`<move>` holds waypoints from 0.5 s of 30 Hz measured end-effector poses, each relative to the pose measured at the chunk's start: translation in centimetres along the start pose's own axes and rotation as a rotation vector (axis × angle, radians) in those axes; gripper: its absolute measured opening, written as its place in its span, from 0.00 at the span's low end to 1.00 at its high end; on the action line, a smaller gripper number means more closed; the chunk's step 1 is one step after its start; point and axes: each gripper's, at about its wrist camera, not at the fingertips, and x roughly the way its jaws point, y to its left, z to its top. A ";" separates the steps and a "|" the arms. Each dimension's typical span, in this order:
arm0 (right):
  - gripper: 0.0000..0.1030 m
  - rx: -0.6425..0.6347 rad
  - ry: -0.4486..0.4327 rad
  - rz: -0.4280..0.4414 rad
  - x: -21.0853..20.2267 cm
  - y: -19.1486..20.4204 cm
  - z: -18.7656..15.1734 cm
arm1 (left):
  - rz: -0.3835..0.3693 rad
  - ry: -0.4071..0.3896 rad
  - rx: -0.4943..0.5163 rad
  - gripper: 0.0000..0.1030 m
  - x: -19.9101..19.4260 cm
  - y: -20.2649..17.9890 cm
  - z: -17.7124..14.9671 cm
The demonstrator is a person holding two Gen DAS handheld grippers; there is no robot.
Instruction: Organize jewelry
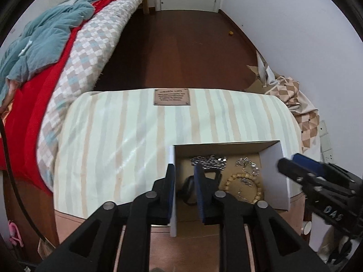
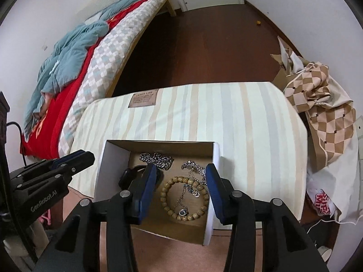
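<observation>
1. Both grippers hover at the cardboard box [image 2: 156, 146]: left gripper [image 1: 184, 188] half-spread astride the box's left wall, right gripper [image 2: 181, 191] gaping wide, neither holding anything.
2. Likely lining up a pick (my guess).
3. Wooden bead bracelet [image 2: 184, 198] lies directly between the right tips, thin pendant necklace [image 2: 182, 212] across it; chunky silver chain [image 2: 156, 158] sits just beyond.

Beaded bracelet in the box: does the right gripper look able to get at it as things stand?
Probably yes. The right gripper is open and lined up over the beaded bracelet in the topless box. One snag: a thin chain necklace lies across it and may come along.
</observation>
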 end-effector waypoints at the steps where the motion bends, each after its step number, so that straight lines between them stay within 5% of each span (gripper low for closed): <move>1: 0.46 0.002 -0.008 -0.009 -0.4 -0.1 -0.1 | 0.008 -0.007 -0.003 0.42 -0.2 0.2 -0.1; 3: 0.47 0.002 -0.016 -0.024 -0.9 -0.1 -0.5 | 0.032 -0.031 -0.010 0.65 -0.9 0.5 -0.6; 10: 0.76 -0.059 -0.014 -0.220 -2.0 0.9 -3.4 | 0.097 -0.050 0.001 0.70 -1.5 0.8 -3.1; 11: 0.78 -0.064 -0.011 -0.242 -2.1 1.0 -3.9 | 0.109 -0.046 -0.002 0.73 -1.5 1.0 -3.5; 13: 0.92 -0.065 -0.006 -0.264 -2.2 1.0 -4.6 | 0.121 -0.034 -0.008 0.96 -1.4 1.2 -4.1; 15: 0.97 -0.057 -0.003 -0.280 -2.5 1.0 -5.4 | 0.123 -0.030 -0.017 0.96 -1.5 1.5 -4.8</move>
